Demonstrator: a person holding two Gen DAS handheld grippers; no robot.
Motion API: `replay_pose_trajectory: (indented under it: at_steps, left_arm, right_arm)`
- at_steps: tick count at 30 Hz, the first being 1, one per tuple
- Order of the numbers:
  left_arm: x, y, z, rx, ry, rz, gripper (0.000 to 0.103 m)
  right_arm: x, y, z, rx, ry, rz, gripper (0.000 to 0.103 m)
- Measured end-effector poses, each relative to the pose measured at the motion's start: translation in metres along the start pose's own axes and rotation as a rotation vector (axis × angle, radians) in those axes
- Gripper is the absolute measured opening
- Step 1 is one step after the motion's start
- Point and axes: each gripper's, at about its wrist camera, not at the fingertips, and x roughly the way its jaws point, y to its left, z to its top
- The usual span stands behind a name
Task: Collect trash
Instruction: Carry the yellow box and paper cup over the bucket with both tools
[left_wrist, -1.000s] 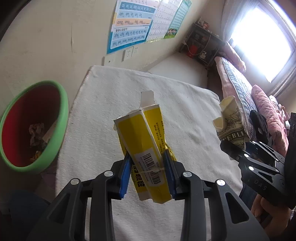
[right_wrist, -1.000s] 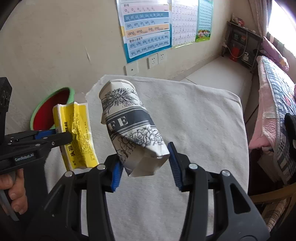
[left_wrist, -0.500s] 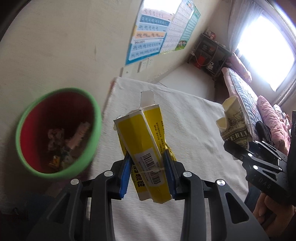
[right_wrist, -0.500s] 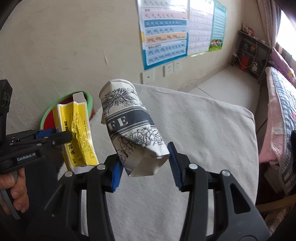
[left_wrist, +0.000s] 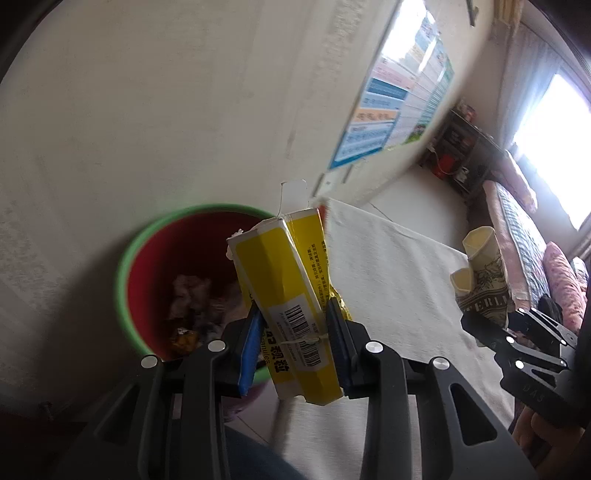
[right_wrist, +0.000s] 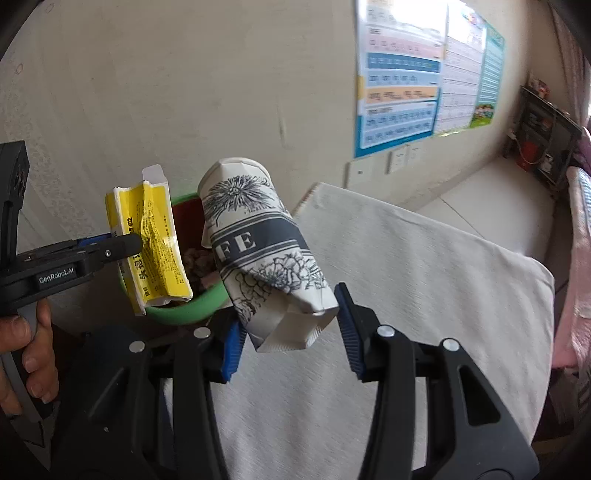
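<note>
Left wrist: one yellow box (left_wrist: 291, 295), one crushed cup (left_wrist: 484, 280), one bin (left_wrist: 125, 266).

Bin (left_wrist: 127, 266) contents blurred — unidentifiable scraps; yellow carton (left_wrist: 284, 295) hides its right rim; wall poster (left_wrist: 391, 110) text smeared, unreadable.

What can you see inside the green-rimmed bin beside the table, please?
Inside the green-rimmed bin, against its red wall, lies a blurred heap of crumpled scraps, including an orange wrapper. The yellow box in the left gripper covers the bin's right part.
</note>
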Motion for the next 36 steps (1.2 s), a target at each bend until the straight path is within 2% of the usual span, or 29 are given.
replay_pose_trajectory:
  at_steps: [8,18,36]
  left_arm:
    - [-0.009,0.041,0.004,-0.046,-0.014,0.045,0.032]
    - [-0.008,0.071,0.005,-0.077,-0.022,0.075,0.032]
    - [0.014,0.1,0.014,-0.083,0.015,0.092,0.032]
  right_arm:
    - [0.028,0.037,0.033,-0.035,-0.003,0.068,0.044]
    - [0.057,0.076,0.058,-0.061,0.003,0.12,0.044]
    - [0.104,0.102,0.064,-0.084,0.054,0.132,0.044]
